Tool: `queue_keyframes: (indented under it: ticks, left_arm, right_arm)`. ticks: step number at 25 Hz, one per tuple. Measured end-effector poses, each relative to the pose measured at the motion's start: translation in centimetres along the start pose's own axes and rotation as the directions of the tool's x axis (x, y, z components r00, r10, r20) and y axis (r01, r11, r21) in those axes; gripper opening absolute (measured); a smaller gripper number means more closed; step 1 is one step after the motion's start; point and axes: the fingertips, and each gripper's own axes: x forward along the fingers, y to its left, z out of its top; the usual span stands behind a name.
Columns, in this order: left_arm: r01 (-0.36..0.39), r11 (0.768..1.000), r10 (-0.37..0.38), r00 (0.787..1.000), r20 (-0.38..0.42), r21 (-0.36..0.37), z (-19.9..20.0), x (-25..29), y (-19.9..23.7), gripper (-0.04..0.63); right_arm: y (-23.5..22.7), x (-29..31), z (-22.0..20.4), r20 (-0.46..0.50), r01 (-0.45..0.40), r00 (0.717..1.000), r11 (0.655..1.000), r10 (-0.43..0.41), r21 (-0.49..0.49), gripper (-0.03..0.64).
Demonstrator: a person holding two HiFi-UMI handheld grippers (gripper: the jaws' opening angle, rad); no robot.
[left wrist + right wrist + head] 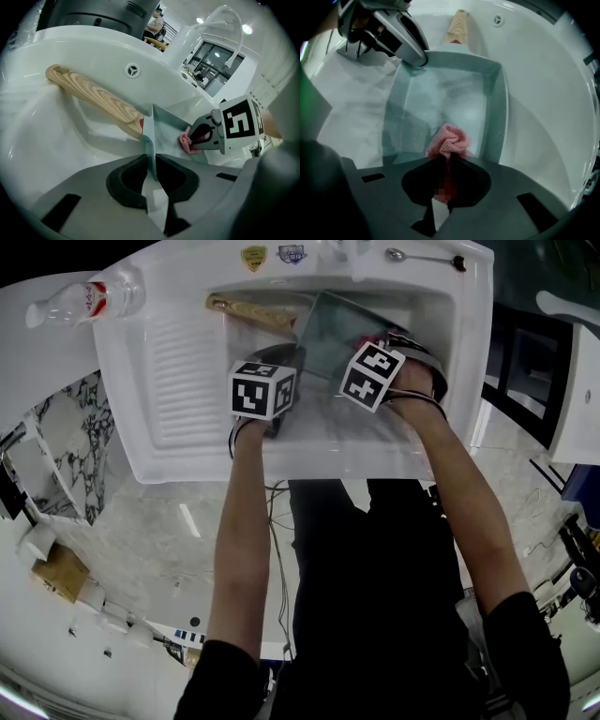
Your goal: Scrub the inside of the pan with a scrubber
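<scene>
**A:** Two grippers to enter, both down in the sink [178,357]. What is item one doing?

**B:** Item one, left gripper [152,165]: it is clamping a thin side wall of the pan [440,98]. The jaws are standing almost together, with the wall pinched between the pads, close to the corner at the handle end.

**A:** Item two?

**B:** Item two, right gripper [446,161]: it is grasping the scrubber [450,139], a pink mesh wad. The wad is bulging out past the jaw tips, and the gripper is pointing down into the pan.

**A:** Where is the scrubber sitting?

**B:** It is lying inside the pan, over the floor and near the wall closest to the right gripper. Whether it is pressing on the floor, I cannot tell.

**A:** And the pan itself?

**B:** Grey-green, squarish, with straight walls. It is resting tilted in the basin, and its wooden handle [89,97] is running along the far basin wall below the overflow hole [132,70].

**A:** Anything on the surround?

**B:** One clear bottle [89,298] with a red label is lying on its side at the far left corner. One metal utensil [422,256] is lying along the far right rim.
</scene>
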Motion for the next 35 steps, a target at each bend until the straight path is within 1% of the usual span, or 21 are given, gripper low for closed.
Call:
queue_keyframes:
  ticks: [5,7,10,13,15,16,18,21,23,24,26,28,31,35]
  left_arm:
    - [-0.014,1.0,0.014,1.0,-0.011,0.027,0.0,0.0,0.0,0.071]
    - [-0.018,0.999,0.018,1.0,-0.011,0.034,0.0,0.0,0.0,0.071]
    - [-0.023,0.999,0.024,1.0,-0.015,0.05,0.0,0.0,-0.1,0.071]
    - [-0.031,0.996,0.034,0.999,-0.025,0.081,0.0,0.0,-0.1,0.071]
    - [-0.034,0.995,0.037,0.999,-0.029,0.092,0.0,0.0,-0.1,0.071]
    - [-0.033,0.995,0.036,0.999,-0.029,0.091,0.0,0.0,-0.1,0.071]
    - [-0.03,0.995,0.033,0.999,-0.031,0.093,0.0,0.0,-0.1,0.071]
    - [-0.003,0.99,0.011,0.998,-0.059,0.14,-0.2,-0.1,-0.9,0.075]
    - [0.038,0.983,-0.024,0.996,-0.082,0.182,-0.5,0.0,-1.8,0.148]
    - [0.06,0.979,-0.044,0.995,-0.088,0.194,-0.6,0.0,-2.2,0.181]
    - [0.099,0.973,-0.079,0.992,-0.1,0.209,-0.8,0.0,-3.0,0.241]
    - [0.128,0.967,-0.104,0.988,-0.115,0.221,-1.1,-0.1,-3.5,0.29]
    - [0.161,0.957,-0.134,0.983,-0.129,0.24,-1.4,-0.2,-3.8,0.315]
    - [0.203,0.952,-0.178,0.976,-0.124,0.23,-1.3,-0.4,-4.0,0.334]
  right_arm:
    - [-3.7,0.0,-0.3,-0.006,0.108,0.994,0.994,-0.108,0.032,0.04]
    - [-4.5,-0.2,0.1,0.011,0.129,0.992,0.991,-0.129,0.047,0.04]
    - [-4.9,-0.9,2.1,0.095,0.145,0.984,0.986,-0.153,0.082,0.04]
    - [-5.5,-1.7,4.8,0.176,0.154,0.969,0.98,-0.175,0.123,0.04]
    - [-5.9,-2.2,6.7,0.225,0.141,0.957,0.973,-0.181,0.185,0.04]
    - [-6.1,-2.4,7.4,0.247,0.123,0.952,0.965,-0.181,0.233,0.04]
    - [-6.4,-2.7,8.6,0.286,0.074,0.942,0.939,-0.177,0.337,0.04]
    - [-6.8,-3.2,10.0,0.329,0.036,0.924,0.898,-0.197,0.438,0.04]
    - [-7.0,-3.5,10.8,0.364,0.003,0.91,0.88,-0.199,0.475,0.04]
    - [-6.9,-3.5,11.4,0.391,-0.032,0.902,0.874,-0.185,0.486,0.04]
    - [-6.4,-3.6,12.5,0.447,-0.117,0.884,0.861,-0.137,0.496,0.04]
    - [-5.9,-3.7,13.0,0.481,-0.186,0.872,0.847,-0.092,0.499,0.041]
    - [-4.1,-3.7,13.2,0.515,-0.278,0.857,0.841,-0.001,0.464,0.04]
    - [-0.7,-3.6,13.7,0.558,-0.388,0.818,0.848,0.137,0.361,0.041]
